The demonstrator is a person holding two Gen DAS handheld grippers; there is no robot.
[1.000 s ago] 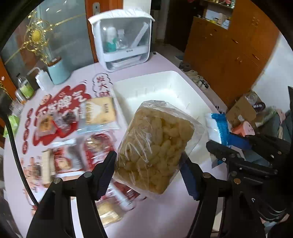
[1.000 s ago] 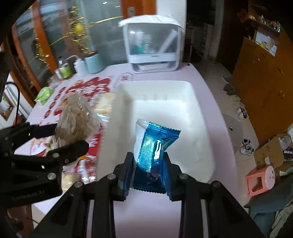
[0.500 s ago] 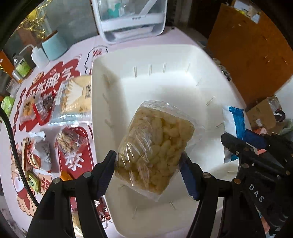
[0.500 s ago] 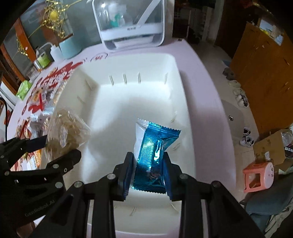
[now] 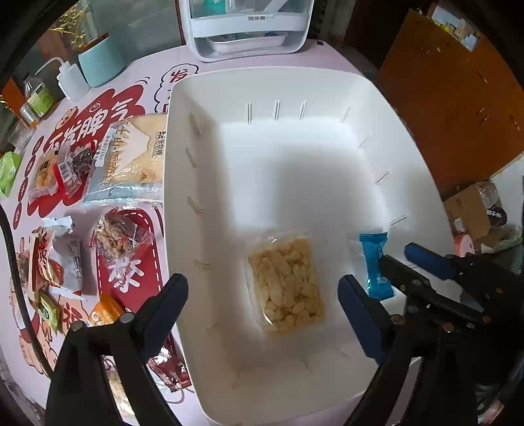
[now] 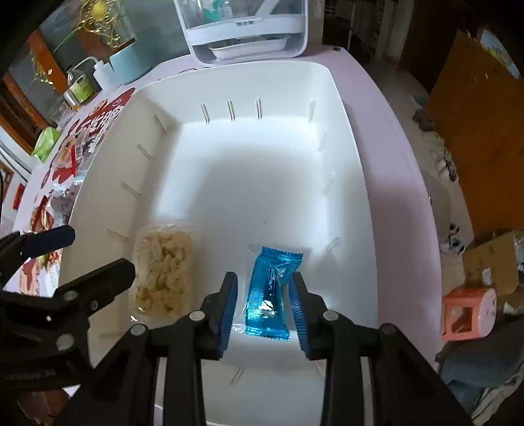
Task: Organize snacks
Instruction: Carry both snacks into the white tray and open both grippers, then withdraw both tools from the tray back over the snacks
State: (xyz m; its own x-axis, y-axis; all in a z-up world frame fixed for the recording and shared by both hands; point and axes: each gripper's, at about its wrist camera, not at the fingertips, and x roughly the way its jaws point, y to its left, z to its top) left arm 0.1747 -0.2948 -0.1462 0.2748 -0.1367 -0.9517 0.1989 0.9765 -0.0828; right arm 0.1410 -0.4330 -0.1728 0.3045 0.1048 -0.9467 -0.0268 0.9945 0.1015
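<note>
A white plastic bin (image 5: 183,203) (image 6: 357,183) takes up most of both views. A clear bag of pale puffed snacks (image 5: 286,285) (image 6: 162,265) lies flat on its floor at the near left. Above it my left gripper (image 5: 263,295) (image 6: 101,252) has its jaws opening wide, and neither pad touches the bag. A shiny blue packet (image 6: 268,295) (image 5: 375,265) rests on the bin floor at the near right. My right gripper (image 6: 263,295) (image 5: 394,255) straddles the packet with its jaws opening, and a gap shows beside the left pad.
Several loose snack packets (image 5: 127,160) lie on the pink and red table cover (image 5: 131,278) left of the bin. A white cabinet-like appliance (image 5: 249,29), a teal cup (image 5: 100,62) and a squeeze bottle (image 5: 70,80) stand behind it. A pink stool (image 6: 466,311) and a cardboard box (image 6: 491,262) sit on the floor at the right.
Both grippers came down into the bin. The left one let go of the puffed snack bag, which now lies on the bin floor. The right jaws widened off the blue packet.
</note>
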